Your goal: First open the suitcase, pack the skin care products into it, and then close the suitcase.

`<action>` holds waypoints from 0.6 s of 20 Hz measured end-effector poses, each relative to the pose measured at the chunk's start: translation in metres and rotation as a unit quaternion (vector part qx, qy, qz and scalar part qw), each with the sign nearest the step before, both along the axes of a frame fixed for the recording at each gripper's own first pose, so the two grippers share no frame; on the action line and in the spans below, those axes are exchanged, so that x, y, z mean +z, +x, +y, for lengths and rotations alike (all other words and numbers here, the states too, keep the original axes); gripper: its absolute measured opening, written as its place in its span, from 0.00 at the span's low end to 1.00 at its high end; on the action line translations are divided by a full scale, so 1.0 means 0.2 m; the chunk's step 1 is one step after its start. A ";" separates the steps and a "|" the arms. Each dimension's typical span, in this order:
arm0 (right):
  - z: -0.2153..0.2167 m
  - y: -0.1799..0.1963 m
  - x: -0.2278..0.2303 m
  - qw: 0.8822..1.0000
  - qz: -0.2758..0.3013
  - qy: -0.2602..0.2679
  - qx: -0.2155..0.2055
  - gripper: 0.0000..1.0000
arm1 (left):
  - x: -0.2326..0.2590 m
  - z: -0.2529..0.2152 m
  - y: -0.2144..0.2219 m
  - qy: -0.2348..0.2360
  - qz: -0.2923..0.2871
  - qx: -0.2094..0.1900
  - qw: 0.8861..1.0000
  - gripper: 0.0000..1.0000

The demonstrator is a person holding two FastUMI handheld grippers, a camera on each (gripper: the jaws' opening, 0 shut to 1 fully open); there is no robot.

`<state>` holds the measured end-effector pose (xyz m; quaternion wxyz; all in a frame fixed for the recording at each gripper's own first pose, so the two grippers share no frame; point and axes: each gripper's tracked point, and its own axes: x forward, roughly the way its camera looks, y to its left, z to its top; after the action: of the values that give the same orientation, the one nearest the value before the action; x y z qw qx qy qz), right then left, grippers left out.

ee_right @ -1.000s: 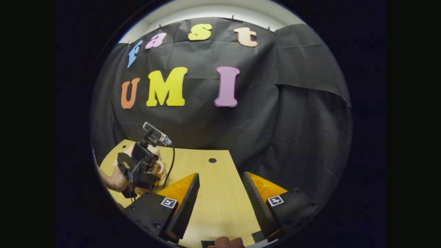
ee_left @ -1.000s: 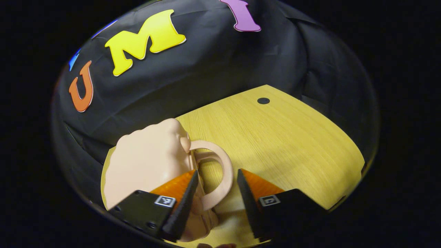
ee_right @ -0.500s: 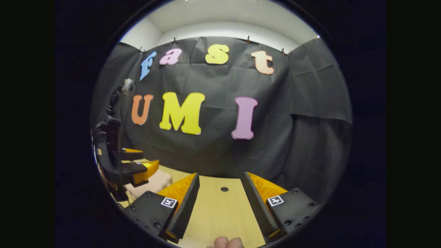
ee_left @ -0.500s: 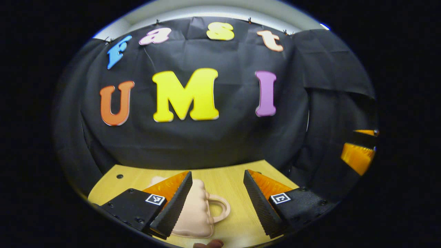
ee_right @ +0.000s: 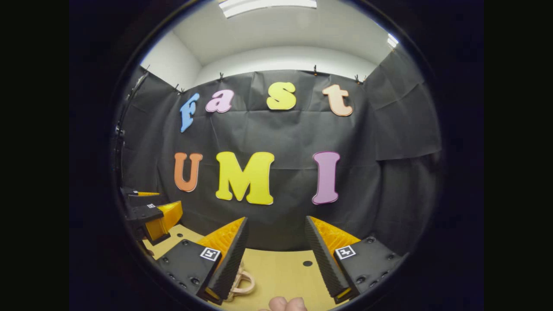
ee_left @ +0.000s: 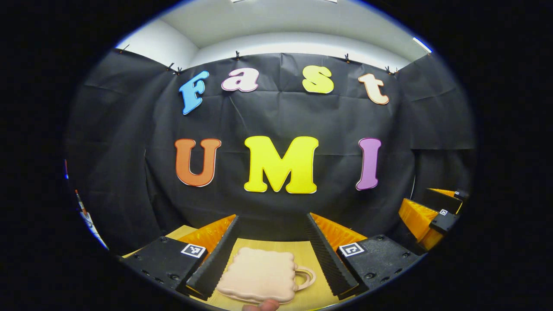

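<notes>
A small peach suitcase (ee_left: 259, 274) with a loop handle lies flat on the wooden table (ee_left: 304, 250), its lid down. In the left gripper view it sits low between my left gripper's (ee_left: 272, 218) spread fingers, which do not touch it. The left gripper is open and held above the table. My right gripper (ee_right: 276, 219) is open too, with nothing between its fingers. In the right gripper view, the suitcase handle (ee_right: 242, 278) peeks out beside the near finger. The right gripper (ee_left: 425, 216) shows at the right in the left gripper view. The left gripper (ee_right: 157, 216) shows at the left in the right gripper view.
The black cloth wall stands right behind the table (ee_right: 281, 276). A small dark hole (ee_right: 307, 263) marks the tabletop near its far edge. A person's thumb (ee_right: 287, 303) shows at the bottom edge.
Both grippers have pulled back and tilted up from the table toward the wall. The left gripper has left the suitcase handle, and the suitcase now lies flat farther below it.
</notes>
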<state>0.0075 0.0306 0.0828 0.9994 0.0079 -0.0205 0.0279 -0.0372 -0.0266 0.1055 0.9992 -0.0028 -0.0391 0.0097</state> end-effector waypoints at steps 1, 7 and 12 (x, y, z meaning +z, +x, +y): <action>0.02 0.01 0.00 1.000 0.001 -0.002 0.003 0.77 | 0.01 0.03 -0.01 0.002 -0.004 0.005 1.000 0.96; 0.11 0.01 -0.03 1.000 0.011 0.001 0.020 0.76 | 0.02 0.12 -0.06 0.000 -0.006 0.024 1.000 0.96; 0.16 0.02 -0.04 0.999 0.016 -0.001 0.029 0.77 | -0.01 0.12 -0.06 -0.001 0.003 0.026 1.000 0.96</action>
<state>0.0116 0.0619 0.0751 0.9984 0.0084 -0.0041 0.0564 -0.0490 -0.0023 0.1028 0.9987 -0.0030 -0.0358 0.0361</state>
